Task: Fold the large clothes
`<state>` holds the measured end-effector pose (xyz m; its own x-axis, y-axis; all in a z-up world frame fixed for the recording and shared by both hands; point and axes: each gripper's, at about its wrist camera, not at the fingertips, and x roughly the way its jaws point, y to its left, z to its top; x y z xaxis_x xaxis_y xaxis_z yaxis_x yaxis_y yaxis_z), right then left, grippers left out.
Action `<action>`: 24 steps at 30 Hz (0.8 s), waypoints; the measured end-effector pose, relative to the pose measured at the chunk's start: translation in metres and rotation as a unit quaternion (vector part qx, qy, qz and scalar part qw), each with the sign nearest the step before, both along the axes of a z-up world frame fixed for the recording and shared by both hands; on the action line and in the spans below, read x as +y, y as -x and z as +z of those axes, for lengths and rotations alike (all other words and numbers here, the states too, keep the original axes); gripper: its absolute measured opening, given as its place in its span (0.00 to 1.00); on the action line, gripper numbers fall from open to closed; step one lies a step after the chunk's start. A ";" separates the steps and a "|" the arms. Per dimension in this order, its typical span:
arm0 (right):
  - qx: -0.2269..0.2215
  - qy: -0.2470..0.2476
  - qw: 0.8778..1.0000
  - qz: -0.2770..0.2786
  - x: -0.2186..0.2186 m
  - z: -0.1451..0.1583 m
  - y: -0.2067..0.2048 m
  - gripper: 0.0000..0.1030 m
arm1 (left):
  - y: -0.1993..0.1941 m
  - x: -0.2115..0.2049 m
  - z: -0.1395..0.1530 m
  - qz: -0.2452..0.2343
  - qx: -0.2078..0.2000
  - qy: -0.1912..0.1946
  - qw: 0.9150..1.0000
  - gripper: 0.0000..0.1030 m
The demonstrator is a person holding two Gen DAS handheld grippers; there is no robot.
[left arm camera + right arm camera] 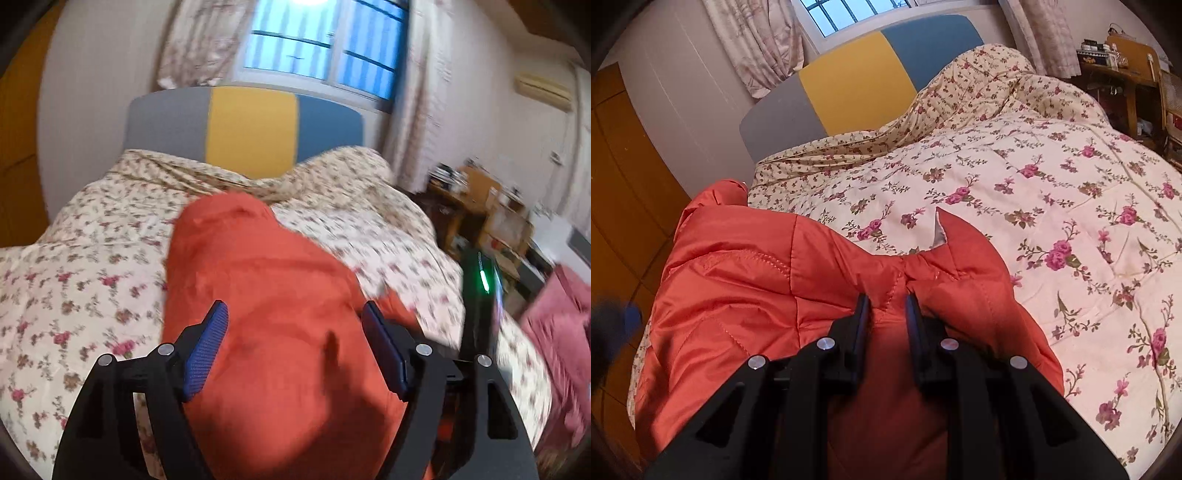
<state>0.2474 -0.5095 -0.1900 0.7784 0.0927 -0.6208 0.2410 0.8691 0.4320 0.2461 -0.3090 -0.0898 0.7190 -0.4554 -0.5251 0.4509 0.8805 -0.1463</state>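
A padded orange jacket lies on a floral quilt spread over the bed. My left gripper hovers over the jacket's middle, open, its blue pads standing wide apart with the fabric below them and not pinched. In the right wrist view the jacket bunches at the bed's near left, one pointed corner lying out on the quilt. My right gripper is shut on a stitched fold of the jacket, its black fingers close together around the fabric.
A grey, yellow and blue headboard stands at the bed's far end under a curtained window. A wooden wardrobe is at the left. A cluttered wooden desk is at the right. Pink fabric lies beside the bed.
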 end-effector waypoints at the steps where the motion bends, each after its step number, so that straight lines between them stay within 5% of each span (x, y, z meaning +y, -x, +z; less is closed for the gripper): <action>1: 0.000 0.002 1.000 -0.002 0.000 0.001 0.001 0.18 | -0.007 -0.003 0.003 0.013 0.002 -0.005 1.000 0.73; 7: -0.002 0.011 1.000 -0.006 0.003 0.002 0.003 0.18 | -0.059 -0.034 -0.012 0.048 0.041 -0.105 0.992 0.76; 11: 0.002 0.029 1.000 -0.004 0.010 0.005 0.002 0.18 | -0.062 -0.035 -0.039 0.045 0.012 -0.157 0.986 0.86; 24: 0.028 0.044 0.999 -0.006 0.015 -0.002 -0.012 0.19 | -0.087 -0.022 -0.071 0.041 0.045 -0.122 0.991 0.93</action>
<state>0.2591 -0.4946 -0.1917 0.7430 0.0265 -0.6687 0.2728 0.9004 0.3388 0.3326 -0.3305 -0.1609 0.6938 -0.2488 -0.6758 0.3705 0.9280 0.0388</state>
